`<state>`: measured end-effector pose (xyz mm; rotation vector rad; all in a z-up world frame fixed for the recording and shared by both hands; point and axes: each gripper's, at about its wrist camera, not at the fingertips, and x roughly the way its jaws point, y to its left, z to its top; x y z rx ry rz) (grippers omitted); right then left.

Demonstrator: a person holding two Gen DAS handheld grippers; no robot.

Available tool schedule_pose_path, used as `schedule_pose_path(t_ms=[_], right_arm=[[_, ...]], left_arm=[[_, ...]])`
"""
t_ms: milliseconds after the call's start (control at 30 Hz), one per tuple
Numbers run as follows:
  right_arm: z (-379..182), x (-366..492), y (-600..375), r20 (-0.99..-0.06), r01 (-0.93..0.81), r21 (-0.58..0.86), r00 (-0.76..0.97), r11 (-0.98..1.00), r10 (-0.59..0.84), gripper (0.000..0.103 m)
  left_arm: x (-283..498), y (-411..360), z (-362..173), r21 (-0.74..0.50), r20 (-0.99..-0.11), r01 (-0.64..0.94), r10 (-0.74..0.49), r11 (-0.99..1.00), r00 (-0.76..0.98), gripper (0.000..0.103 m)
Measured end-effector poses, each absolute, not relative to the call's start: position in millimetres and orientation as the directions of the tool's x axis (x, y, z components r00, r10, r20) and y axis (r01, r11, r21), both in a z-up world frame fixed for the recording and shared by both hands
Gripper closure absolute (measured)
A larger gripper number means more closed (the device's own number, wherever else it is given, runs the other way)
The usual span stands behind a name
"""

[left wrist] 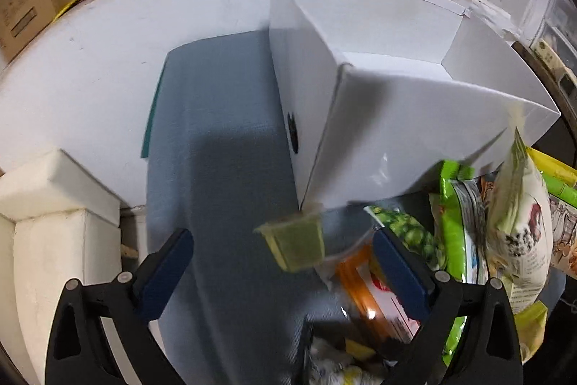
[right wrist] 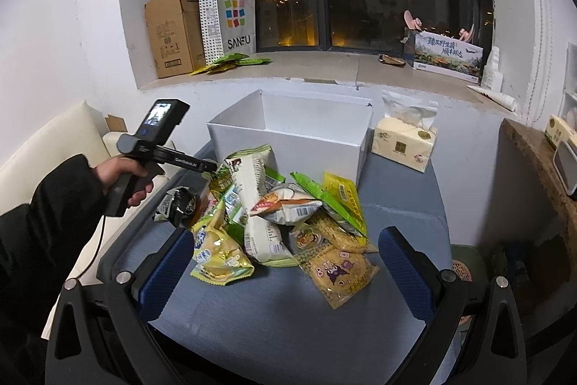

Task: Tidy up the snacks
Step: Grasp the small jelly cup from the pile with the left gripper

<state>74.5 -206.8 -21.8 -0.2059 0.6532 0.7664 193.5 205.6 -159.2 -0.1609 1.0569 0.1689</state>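
A pile of snack packets (right wrist: 281, 215) lies on the blue-grey table (right wrist: 288, 323) in front of an open white box (right wrist: 292, 136). My left gripper (left wrist: 283, 271) is open beside the box's near corner (left wrist: 324, 118). A small green jelly cup (left wrist: 294, 242) sits between its fingers, touching neither, blurred. Packets (left wrist: 465, 233) lie to its right. In the right wrist view the left gripper (right wrist: 209, 166) reaches into the pile's left side. My right gripper (right wrist: 285, 273) is open and empty, just short of the pile.
A tissue pack (right wrist: 404, 143) stands right of the box. White cushions (left wrist: 54, 204) lie left of the table. The windowsill holds a cardboard box (right wrist: 173, 31), a paper bag (right wrist: 227, 20) and green packets (right wrist: 230, 60). A brown counter (right wrist: 541, 168) is at right.
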Motion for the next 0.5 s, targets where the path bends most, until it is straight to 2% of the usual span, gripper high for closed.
schedule_pose_path(t_ms=[33,233,300,367,500], right_arm=[[-22.6,75.4,-207.6,-0.618,-0.697,0.058,0.537,0.715,0.574,0.000],[-29.6,81.0,-209.1,-0.634,-0.682,0.072,0.532,0.728,0.561,0.000],[-30.4,80.1,-207.3,-0.637,-0.686,0.069,0.529,0.725,0.561,0.000],[-30.7,78.9,-205.9,-0.637,-0.689,0.064,0.528,0.722,0.561,0.000],[-30.9,79.8,-204.9,-0.642,-0.689,0.057,0.529,0.722,0.555,0.000]], left_arm=[[194.6,207.0,-160.0,-0.054,-0.874,-0.211,0.056,0.976,0.483,0.007],[195.5,197.1,-182.4,-0.014,-0.896,-0.135,0.047,0.991,0.441,0.054],[190.6,196.2,-182.8,-0.023,-0.882,-0.133,0.043,0.991,0.470,0.055],[184.5,192.8,-181.1,-0.025,-0.871,-0.116,0.036,0.993,0.491,0.068],[167.1,186.7,-165.1,0.007,-0.832,-0.096,0.059,0.995,0.551,0.068]])
